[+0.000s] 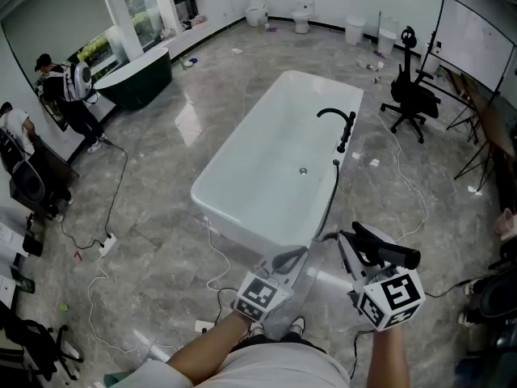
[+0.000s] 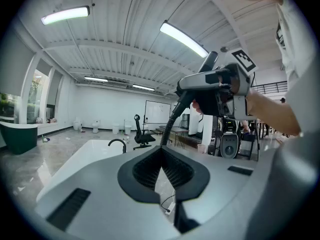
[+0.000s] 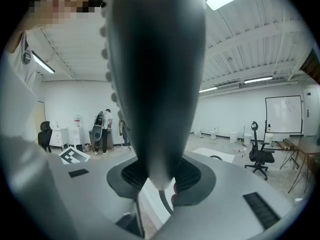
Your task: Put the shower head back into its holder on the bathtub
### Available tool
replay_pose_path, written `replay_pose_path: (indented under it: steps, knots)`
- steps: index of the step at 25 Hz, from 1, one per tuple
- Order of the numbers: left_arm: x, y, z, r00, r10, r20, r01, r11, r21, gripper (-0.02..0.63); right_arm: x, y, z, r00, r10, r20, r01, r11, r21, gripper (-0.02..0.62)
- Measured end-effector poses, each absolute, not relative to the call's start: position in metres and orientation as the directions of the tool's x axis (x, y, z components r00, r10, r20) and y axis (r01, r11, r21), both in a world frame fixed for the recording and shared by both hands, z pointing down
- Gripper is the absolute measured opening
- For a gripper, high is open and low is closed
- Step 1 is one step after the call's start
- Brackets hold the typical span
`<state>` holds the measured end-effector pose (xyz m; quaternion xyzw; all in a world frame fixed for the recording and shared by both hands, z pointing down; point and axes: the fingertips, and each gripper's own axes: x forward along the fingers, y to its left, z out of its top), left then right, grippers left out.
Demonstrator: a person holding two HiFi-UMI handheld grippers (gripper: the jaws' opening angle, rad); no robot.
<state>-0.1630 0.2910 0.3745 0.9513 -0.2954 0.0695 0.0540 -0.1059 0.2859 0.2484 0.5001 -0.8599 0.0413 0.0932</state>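
Observation:
The white bathtub (image 1: 234, 140) stands mid-floor, with a black faucet and holder (image 1: 343, 128) on its right rim. A black hose (image 1: 331, 200) runs from there down to the shower head (image 1: 392, 255). My right gripper (image 1: 363, 245) is shut on the shower head, near the tub's close end. In the right gripper view the grey shower head (image 3: 155, 84) fills the space between the jaws of the right gripper (image 3: 161, 176). My left gripper (image 1: 297, 255) hovers beside it, shut and empty. In the left gripper view the pads of the left gripper (image 2: 161, 170) meet, and the shower head (image 2: 205, 81) hangs ahead.
A black office chair (image 1: 412, 95) and a whiteboard (image 1: 477, 39) stand right of the tub. A dark green tub (image 1: 137, 79) and two people (image 1: 69, 87) are at the far left. Cables and a power strip (image 1: 105, 245) lie on the floor at left.

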Motion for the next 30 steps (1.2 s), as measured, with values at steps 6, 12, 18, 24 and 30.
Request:
replay_pose_path:
  steps: [6,12,18,24,30]
  knots:
    - [-0.151,0.289,0.365,0.826,-0.545,0.142,-0.556,-0.83,0.051,0.005,-0.101,0.282,0.239,-0.479,-0.857,0.191,-0.869,0.493,0.032,0.129]
    - [-0.148,0.289,0.364,0.828,-0.544,0.136,-0.554,-0.831,0.049,0.005,-0.102,0.284,0.238,-0.483,-0.855,0.189,-0.868,0.496,0.026,0.129]
    - [-0.143,0.283,0.395,0.827,-0.535,0.172,-0.547,-0.836,0.032,0.006,-0.105,0.288,0.231,-0.487,-0.857,0.169,-0.868,0.497,0.019,0.129]
    - [-0.127,0.259,0.44,0.806,-0.553,0.212,-0.575,-0.817,0.054,0.022,-0.101,0.285,0.229,-0.486,-0.858,0.166,-0.868,0.495,0.022,0.129]
    - [-0.094,0.236,0.495,0.79,-0.537,0.297,-0.571,-0.82,0.036,0.08,-0.095,0.281,0.225,-0.49,-0.858,0.153,-0.867,0.498,0.018,0.129]
